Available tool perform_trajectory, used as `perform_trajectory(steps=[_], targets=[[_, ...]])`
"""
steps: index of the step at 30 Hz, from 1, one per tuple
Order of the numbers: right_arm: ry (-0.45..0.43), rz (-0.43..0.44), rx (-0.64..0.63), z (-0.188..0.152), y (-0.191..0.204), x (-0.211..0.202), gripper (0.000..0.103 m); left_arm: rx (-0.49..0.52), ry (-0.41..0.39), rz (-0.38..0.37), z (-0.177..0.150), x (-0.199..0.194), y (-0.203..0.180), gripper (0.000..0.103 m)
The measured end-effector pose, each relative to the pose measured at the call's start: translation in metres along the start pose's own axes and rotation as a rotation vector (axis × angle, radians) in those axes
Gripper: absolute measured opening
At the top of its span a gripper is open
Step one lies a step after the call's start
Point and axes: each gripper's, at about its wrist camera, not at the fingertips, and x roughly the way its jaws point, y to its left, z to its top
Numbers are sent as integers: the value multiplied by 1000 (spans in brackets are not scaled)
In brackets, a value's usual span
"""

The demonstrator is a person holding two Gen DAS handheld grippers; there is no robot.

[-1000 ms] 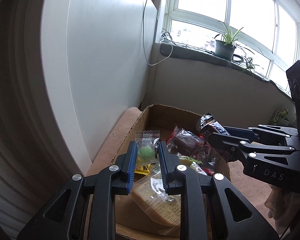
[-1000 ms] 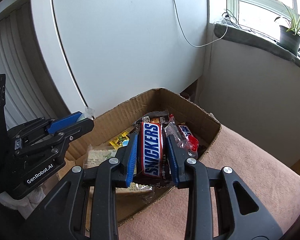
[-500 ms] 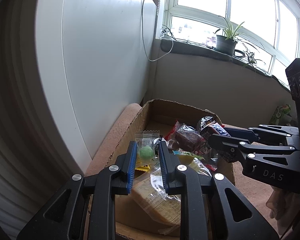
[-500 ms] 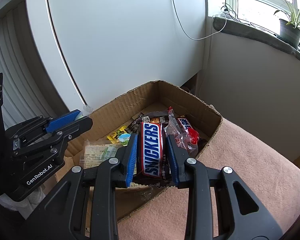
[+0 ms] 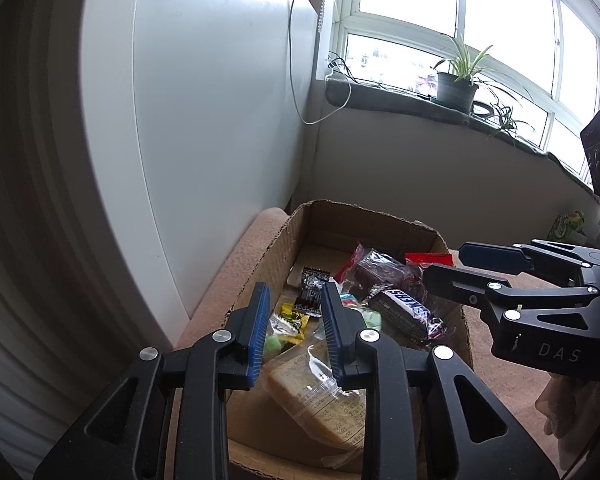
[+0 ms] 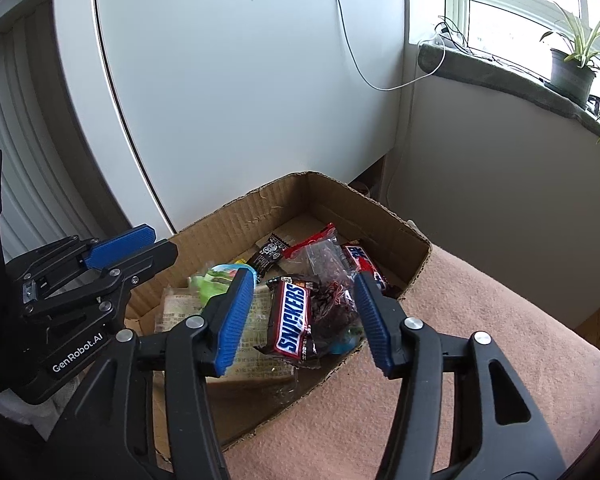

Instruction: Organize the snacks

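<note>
The right gripper (image 6: 300,316) is opening its jaws, and the Snickers bar (image 6: 291,317) that it held a second ago now lies free in the box (image 6: 256,216), on the heap near the front right corner, with no pad touching it. The left gripper (image 5: 293,330) is also opening a little; the clear sachet with the green candy (image 5: 274,345), which it held before, has dropped out and lies below the jaws near the left wall of the box. So both snacks are delivered. I judge that both claws are now empty and free to fetch the next snacks, if any remain outside the box.
</note>
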Motion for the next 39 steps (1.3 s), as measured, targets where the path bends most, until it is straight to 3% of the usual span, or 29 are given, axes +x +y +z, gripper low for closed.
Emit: perform_trajectory(steps=[5,6,8,12,16,29,33,39], targets=[[-8,-11,6,-2,-1,-9,62,-1,-2,4,-2,-3,0,28],[-12,-11,10,-3,-2,-12,68,-1,-4,10,-3,-4,0,36],[-30,-14,16,-6,-2,-20,80,-4,-10,15,-4,-8,-1,43],[-52,-13,20,-12,0,-35,82,8,-35,25,-3,-18,-6,44],[-78,-46,6,-17,3,-50,89,11,-70,27,-2,-32,-13,62],[-149,-72,19,-34,10,-90,89,-4,-154,30,-11,-78,-15,73],[-187,-90,24,-44,13,-104,102,-7,-185,9,-22,-95,-19,80],[-204,-124,40,-60,10,-121,103,-10,-168,7,-35,-97,-22,80]])
